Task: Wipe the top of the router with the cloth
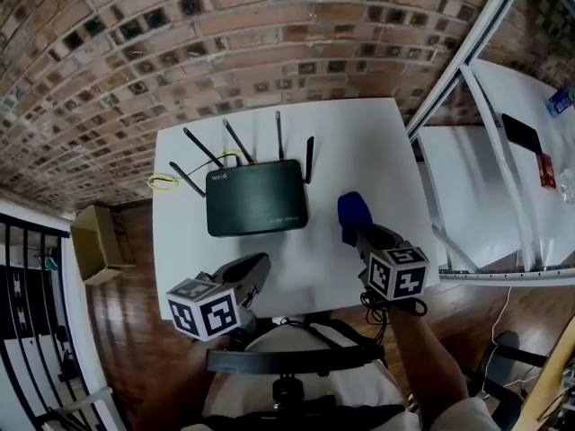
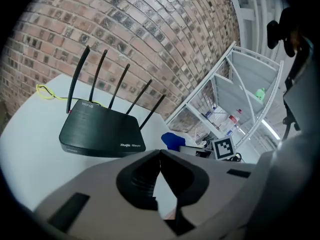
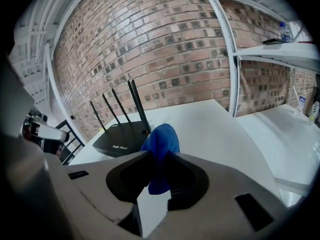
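Observation:
A black router with several upright antennas lies flat on the white table, near its middle; it also shows in the left gripper view and the right gripper view. My right gripper is to the right of the router, shut on a blue cloth that sticks up between the jaws. My left gripper hovers near the table's front edge, below the router, shut with nothing held.
A yellow cable loops off the router's left rear. A brick wall stands behind the table. White metal shelving with small items stands to the right. A cardboard box sits on the wooden floor at left.

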Motion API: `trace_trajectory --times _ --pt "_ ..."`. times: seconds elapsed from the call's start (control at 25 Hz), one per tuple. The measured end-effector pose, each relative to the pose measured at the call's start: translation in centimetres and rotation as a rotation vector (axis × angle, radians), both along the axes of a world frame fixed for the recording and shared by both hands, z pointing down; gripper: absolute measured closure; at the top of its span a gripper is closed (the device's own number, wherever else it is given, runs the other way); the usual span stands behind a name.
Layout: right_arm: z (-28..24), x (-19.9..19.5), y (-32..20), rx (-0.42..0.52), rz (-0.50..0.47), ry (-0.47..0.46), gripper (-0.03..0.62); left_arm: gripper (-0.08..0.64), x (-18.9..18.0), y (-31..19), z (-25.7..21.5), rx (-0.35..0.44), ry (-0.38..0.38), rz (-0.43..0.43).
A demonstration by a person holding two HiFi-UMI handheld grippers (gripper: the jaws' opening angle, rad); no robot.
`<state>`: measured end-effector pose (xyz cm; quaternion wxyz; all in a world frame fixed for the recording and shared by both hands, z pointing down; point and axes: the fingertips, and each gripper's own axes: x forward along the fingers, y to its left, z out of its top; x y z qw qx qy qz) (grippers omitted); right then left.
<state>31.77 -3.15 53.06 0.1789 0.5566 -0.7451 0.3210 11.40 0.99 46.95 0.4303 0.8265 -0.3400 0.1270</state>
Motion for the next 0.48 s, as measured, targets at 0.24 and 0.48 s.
trace_trajectory --times 0.24,0.48 --pt "0.0 1.4 0.9 0.000 -0.055 -0.034 0.496 0.531 2.5 1.0 0.1 -0.011 -0.008 -0.034" --pt "-0.8 2.7 2.0 0.017 -0.098 -0.069 0.497 0.529 5.0 2.5 0.3 -0.014 -0.016 -0.052"
